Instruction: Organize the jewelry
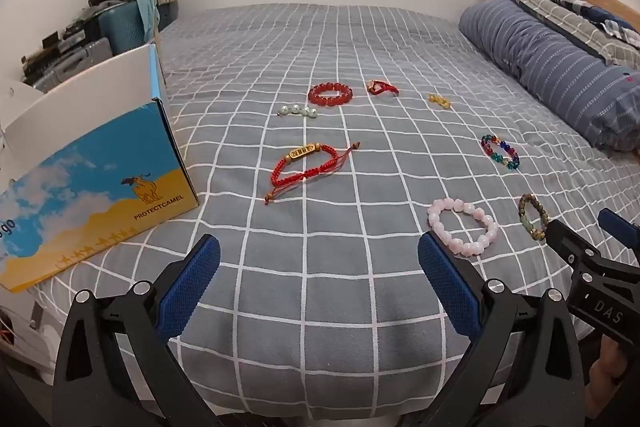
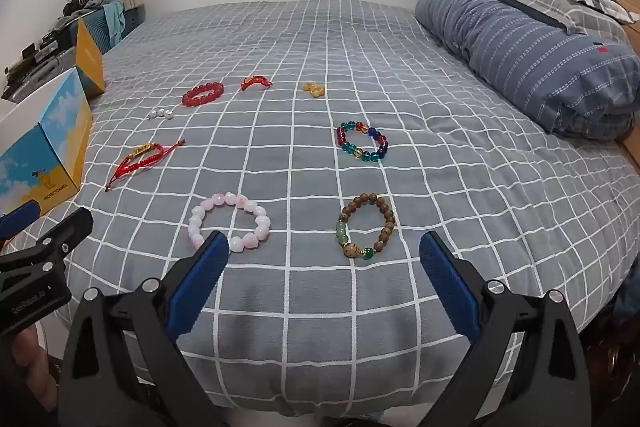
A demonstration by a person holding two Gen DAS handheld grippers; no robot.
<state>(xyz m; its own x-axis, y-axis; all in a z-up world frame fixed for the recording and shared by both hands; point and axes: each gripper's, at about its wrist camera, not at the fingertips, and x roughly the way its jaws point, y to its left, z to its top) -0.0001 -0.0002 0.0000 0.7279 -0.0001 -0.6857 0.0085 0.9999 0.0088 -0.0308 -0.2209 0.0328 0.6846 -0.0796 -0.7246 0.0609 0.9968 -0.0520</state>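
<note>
Left wrist view: the left gripper (image 1: pixel 319 281) hangs over the near edge of the grey checked bedspread (image 1: pixel 320 307), its blue-padded jaws spread wide with nothing between them. At nine o'clock stands an open blue-and-yellow box (image 1: pixel 100 179) printed "PROTECTCAMEL" under a camel drawing; a cut-off "go" shows on its near end. A red cord bracelet (image 1: pixel 308 165) with a gold plate lies at twelve o'clock, the pearl beads (image 1: pixel 298 111) and red bead bracelet (image 1: pixel 330 94) beyond it. The pink bead bracelet (image 1: pixel 462 227) lies at two o'clock. The right gripper's frame at three o'clock reads "DAS".

Right wrist view: the right gripper (image 2: pixel 324 267) is likewise wide open and empty. The pink bracelet sits just beyond its left finger at eleven o'clock, the brown wooden bead bracelet (image 2: pixel 366 225) at twelve, the multicoloured glass bracelet (image 2: pixel 363 141) farther up. A rolled striped quilt (image 2: pixel 532 59) lies at two o'clock. The other tool's label at nine o'clock is too blurred to read.
</note>
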